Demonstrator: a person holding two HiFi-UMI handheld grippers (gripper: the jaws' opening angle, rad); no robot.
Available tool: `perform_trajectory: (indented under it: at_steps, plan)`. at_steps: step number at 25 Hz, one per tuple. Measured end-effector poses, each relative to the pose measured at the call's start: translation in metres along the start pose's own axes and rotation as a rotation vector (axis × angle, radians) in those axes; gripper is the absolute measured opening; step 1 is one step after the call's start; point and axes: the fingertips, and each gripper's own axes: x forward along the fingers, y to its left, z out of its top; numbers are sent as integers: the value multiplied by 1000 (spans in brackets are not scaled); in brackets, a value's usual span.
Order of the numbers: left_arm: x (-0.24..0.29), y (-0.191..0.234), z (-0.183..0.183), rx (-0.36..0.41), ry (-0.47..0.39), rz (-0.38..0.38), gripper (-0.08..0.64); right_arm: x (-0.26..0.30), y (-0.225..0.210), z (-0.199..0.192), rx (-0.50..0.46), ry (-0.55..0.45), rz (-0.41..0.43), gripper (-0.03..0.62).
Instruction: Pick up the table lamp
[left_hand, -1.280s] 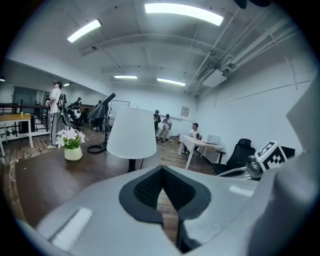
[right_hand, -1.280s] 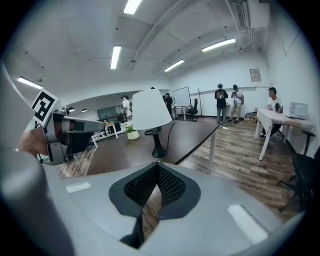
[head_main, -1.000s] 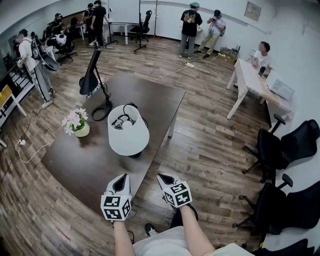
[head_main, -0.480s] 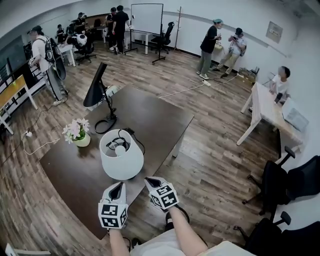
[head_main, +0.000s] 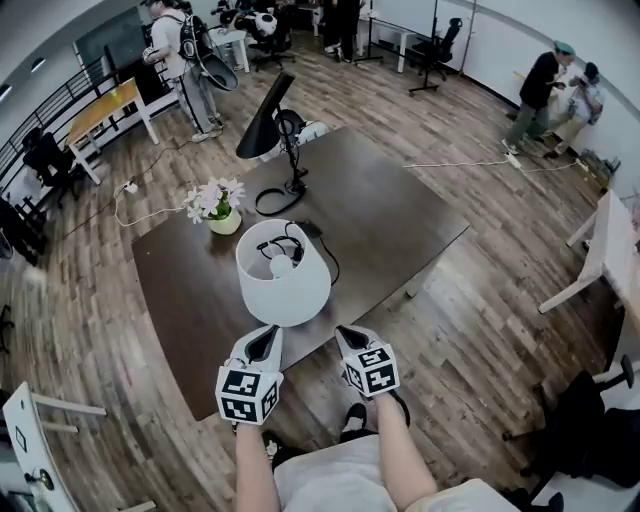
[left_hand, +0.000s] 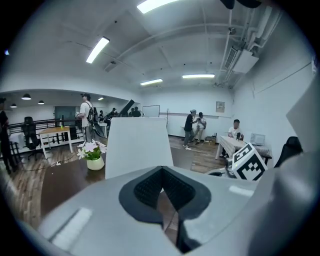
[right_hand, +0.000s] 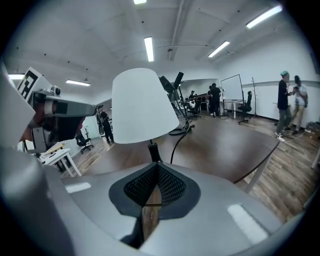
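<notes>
The table lamp (head_main: 283, 285) has a white drum shade and a thin dark stem, and stands near the front edge of the dark brown table (head_main: 400, 220). Its black cord loops behind it. My left gripper (head_main: 264, 343) is shut and empty, just short of the shade's lower left. My right gripper (head_main: 350, 338) is also shut and empty, off the shade's lower right. The left gripper view shows the shade (left_hand: 137, 145) straight ahead above the left gripper (left_hand: 161, 172). In the right gripper view, shade (right_hand: 142, 105) and stem rise above the right gripper (right_hand: 157, 167).
A white vase of flowers (head_main: 215, 208) and a black desk lamp (head_main: 268, 130) with a coiled cord stand farther back on the table. Several people stand at the room's far side. A white table (head_main: 610, 240) and a black chair (head_main: 600, 440) are at the right.
The view has swung and closed in, so the lamp sits nearer my grippers. Both grippers stay shut and have come up close under the shade.
</notes>
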Motion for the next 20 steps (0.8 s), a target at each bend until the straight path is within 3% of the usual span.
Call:
perform_trajectory:
  at_steps: [9, 13, 20]
  plan:
    - [10, -4, 13, -46, -11, 157, 2, 11, 2, -4, 9, -51, 45, 26]
    - [15, -4, 13, -25, -19, 146, 2, 16, 9, -16, 18, -73, 72, 28]
    - [33, 10, 11, -79, -67, 163, 2, 54, -4, -31, -4, -48, 74, 52]
